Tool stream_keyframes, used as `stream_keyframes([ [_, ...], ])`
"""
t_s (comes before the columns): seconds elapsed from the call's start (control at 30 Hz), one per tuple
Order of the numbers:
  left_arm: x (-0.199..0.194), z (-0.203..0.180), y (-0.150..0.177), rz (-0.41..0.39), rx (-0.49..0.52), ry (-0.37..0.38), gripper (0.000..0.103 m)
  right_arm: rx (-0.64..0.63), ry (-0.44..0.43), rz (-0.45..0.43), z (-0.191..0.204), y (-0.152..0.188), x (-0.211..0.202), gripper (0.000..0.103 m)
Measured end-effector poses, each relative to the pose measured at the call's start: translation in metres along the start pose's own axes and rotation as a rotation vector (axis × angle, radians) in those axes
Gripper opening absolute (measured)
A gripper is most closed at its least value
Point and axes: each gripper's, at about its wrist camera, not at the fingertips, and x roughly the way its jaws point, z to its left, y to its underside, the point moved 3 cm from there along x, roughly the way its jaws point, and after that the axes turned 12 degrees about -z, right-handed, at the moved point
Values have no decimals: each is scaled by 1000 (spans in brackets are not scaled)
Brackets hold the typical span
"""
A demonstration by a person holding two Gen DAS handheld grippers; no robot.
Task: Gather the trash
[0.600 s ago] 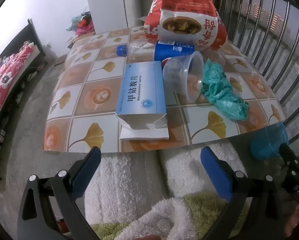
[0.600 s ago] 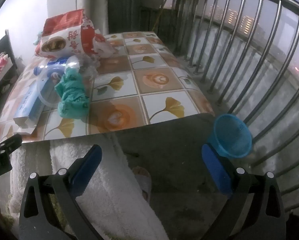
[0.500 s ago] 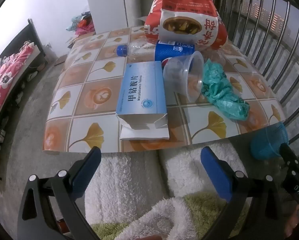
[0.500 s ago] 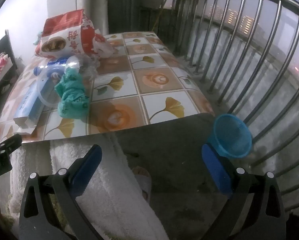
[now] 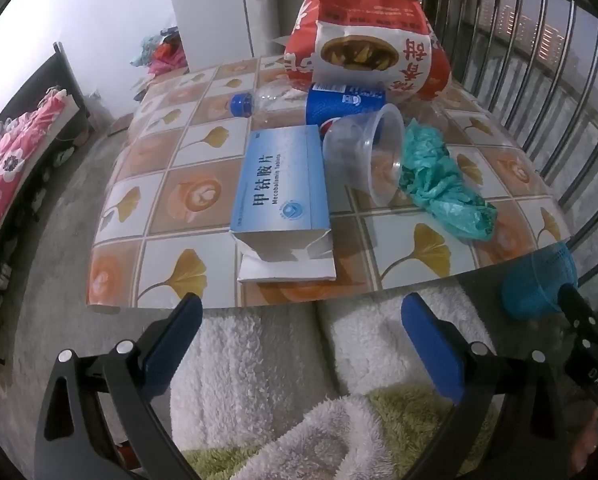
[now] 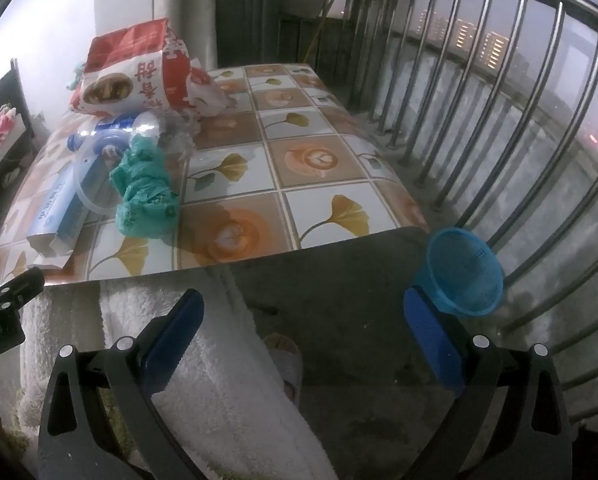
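Observation:
Trash lies on the tile-patterned table (image 5: 147,264): an open blue medicine box (image 5: 281,196), a clear plastic tub (image 5: 365,156) on its side, a crumpled green bag (image 5: 439,184), a blue-labelled plastic bottle (image 5: 299,104) and a large red snack bag (image 5: 363,44). My left gripper (image 5: 303,344) hangs open in front of the table's near edge, over white fleece-clad legs, with nothing between its fingers. My right gripper (image 6: 303,340) is open too, above the floor. A small blue mesh basket (image 6: 461,272) stands on the floor beside its right finger. The green bag (image 6: 145,196) lies to its far left.
A metal balcony railing (image 6: 499,128) runs along the right side close to the table and basket. A slippered foot (image 6: 285,360) rests on the concrete floor below the right gripper. A bed with pink floral bedding (image 5: 15,152) stands at the left.

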Motion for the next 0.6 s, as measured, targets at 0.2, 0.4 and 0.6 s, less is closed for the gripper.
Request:
stream_keyframes([
  [0.2,-2,-1,1,-4,-6,-3,97,-1,-1,0,1,-1,-1,95],
  [0.4,1,0,2,-1,-4,-3,97,-2,0,-1,2,-3,-1,95],
  [0.6,1,1,1,-3,-3,-4,97,-2,0,-2,3,-3,-1,95],
])
